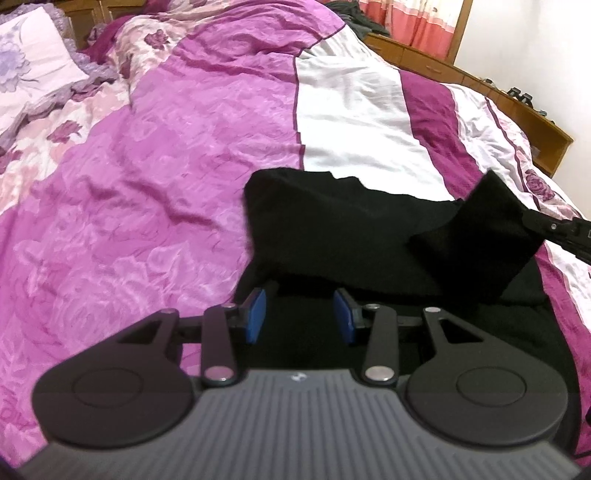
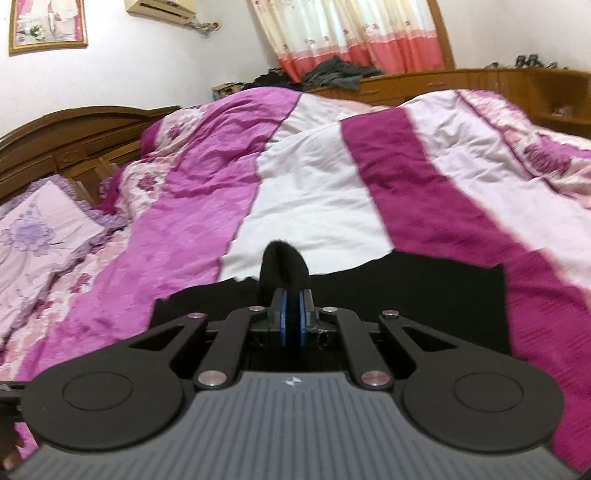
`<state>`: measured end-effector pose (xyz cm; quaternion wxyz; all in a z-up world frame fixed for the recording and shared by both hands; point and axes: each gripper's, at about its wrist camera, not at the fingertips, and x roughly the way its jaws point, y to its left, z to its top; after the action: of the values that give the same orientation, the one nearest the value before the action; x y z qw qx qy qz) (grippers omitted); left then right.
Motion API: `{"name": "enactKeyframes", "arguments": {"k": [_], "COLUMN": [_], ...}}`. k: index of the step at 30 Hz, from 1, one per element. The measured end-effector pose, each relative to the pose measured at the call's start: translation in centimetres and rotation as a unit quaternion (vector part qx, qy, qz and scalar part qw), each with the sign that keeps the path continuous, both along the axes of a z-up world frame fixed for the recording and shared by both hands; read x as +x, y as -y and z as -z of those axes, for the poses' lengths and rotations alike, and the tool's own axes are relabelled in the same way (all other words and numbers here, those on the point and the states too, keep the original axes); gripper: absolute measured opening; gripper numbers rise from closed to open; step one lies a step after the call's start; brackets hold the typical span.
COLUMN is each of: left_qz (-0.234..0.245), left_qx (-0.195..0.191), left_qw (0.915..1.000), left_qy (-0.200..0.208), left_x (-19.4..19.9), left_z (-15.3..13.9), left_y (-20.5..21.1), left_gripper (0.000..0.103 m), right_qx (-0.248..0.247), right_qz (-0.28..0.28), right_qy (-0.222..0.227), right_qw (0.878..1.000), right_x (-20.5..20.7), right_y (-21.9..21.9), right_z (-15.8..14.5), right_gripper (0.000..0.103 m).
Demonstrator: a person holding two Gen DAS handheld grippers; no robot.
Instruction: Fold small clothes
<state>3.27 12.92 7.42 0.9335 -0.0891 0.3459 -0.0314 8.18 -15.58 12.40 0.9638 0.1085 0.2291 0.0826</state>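
Note:
A black garment [image 1: 332,229] lies spread on the bed's pink, white and magenta quilt [image 1: 166,166]. My left gripper [image 1: 301,317] hovers over its near edge, open, with nothing between the blue pads [image 1: 256,314]. At the right of the left wrist view, a lifted corner of the black garment [image 1: 476,229] hangs from my right gripper [image 1: 532,219]. In the right wrist view my right gripper [image 2: 291,317] is shut on a fold of the black garment [image 2: 284,269], which sticks up past the fingertips; the rest of the cloth [image 2: 406,291] lies flat below.
A floral pillow [image 1: 29,70] rests at the far left near the wooden headboard [image 2: 66,136]. A wooden dresser [image 2: 498,85] with dark clothes heaped on it [image 2: 332,75] runs along the far side under a curtained window [image 2: 351,33].

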Motion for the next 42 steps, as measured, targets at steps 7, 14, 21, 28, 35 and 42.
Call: {"name": "enactKeyframes", "arguments": {"k": [7,14,21,28,35,42], "left_qz": [0.01,0.021,0.031,0.04,0.039,0.039], "left_qx": [0.01,0.022,0.037,0.046,0.041,0.049], "left_qw": [0.9999,0.9995,0.9989,0.9981,0.9982,0.9976], "left_qy": [0.002,0.008,-0.003,-0.014,-0.022,-0.03], "left_x": [1.3,3.5,6.0,7.9,8.8,9.4], "left_z": [-0.2,-0.3,0.5,1.4,2.2,3.3], "left_y": [1.6,3.5,5.3,6.5,6.9,7.2], "left_gripper": [0.043,0.043,0.043,0.043,0.043,0.043], "right_qx": [0.003,-0.002,-0.006,0.032,0.035,0.051], "right_qz": [0.05,0.095,0.107,0.107,0.073,0.046], "right_qy": [-0.002,0.002,-0.056,-0.07,-0.074,-0.091], "right_qw": [0.999,0.996,0.993,0.991,0.994,0.993], "right_x": [0.7,0.9,1.2,1.0,2.6,4.3], "right_y": [4.9,8.9,11.5,13.3,13.1,12.2], "right_z": [1.1,3.4,7.0,8.0,8.1,9.7], "right_gripper": [0.006,0.006,0.006,0.023,0.05,0.039]}}
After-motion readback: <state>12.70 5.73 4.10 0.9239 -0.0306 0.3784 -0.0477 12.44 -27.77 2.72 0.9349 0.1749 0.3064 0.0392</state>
